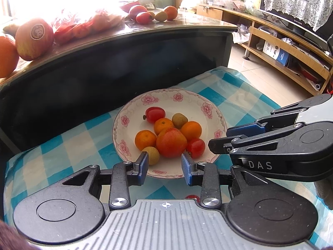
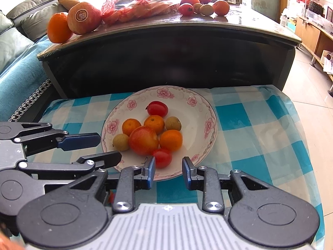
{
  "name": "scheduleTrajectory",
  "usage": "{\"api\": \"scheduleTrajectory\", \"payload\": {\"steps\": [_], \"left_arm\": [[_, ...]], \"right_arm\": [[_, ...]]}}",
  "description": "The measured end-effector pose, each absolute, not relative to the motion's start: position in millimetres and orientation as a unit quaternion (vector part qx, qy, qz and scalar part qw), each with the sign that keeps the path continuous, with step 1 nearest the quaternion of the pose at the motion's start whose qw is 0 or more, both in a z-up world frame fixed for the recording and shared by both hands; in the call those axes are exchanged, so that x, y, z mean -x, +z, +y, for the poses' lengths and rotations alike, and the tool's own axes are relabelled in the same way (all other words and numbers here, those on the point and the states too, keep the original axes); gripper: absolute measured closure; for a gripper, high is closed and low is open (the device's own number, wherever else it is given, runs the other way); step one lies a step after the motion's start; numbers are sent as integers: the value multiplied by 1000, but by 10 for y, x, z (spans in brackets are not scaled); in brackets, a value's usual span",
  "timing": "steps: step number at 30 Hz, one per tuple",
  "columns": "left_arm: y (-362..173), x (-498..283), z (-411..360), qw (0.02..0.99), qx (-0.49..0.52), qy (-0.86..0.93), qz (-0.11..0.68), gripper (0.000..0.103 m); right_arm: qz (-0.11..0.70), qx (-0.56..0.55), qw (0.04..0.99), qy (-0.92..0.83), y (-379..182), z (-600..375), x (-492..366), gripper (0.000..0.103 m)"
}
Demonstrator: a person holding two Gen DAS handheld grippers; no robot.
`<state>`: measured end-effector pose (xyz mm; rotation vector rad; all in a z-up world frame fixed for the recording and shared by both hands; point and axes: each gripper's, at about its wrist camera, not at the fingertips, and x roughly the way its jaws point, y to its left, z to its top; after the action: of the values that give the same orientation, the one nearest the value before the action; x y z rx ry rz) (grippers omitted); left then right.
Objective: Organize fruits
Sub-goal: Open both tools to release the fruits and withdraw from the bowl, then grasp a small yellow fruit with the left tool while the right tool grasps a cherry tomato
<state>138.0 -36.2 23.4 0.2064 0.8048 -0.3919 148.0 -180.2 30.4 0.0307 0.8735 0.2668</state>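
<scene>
Both the left gripper (image 1: 165, 165) and the right gripper (image 2: 168, 170) stand wide and empty at the near rim of the fruit plate (image 1: 122, 123).

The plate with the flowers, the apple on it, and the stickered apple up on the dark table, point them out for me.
Plate (image 2: 199, 112): right wrist view, bare white inner surface.
Apple on the plate (image 2: 143, 140): right wrist view, middle of its skin.
Stickered apple (image 2: 84, 17): right wrist view, beside its round sticker.
</scene>
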Motion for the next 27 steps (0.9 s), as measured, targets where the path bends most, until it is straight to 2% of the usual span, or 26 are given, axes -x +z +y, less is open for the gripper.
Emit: {"api": "scheduleTrajectory", "payload": {"steps": [27], "left_arm": [[117, -958, -232, 879, -121, -196, 418, 60]], "right_arm": [[461, -10, 875, 147, 140, -1639, -1077, 71]]}}
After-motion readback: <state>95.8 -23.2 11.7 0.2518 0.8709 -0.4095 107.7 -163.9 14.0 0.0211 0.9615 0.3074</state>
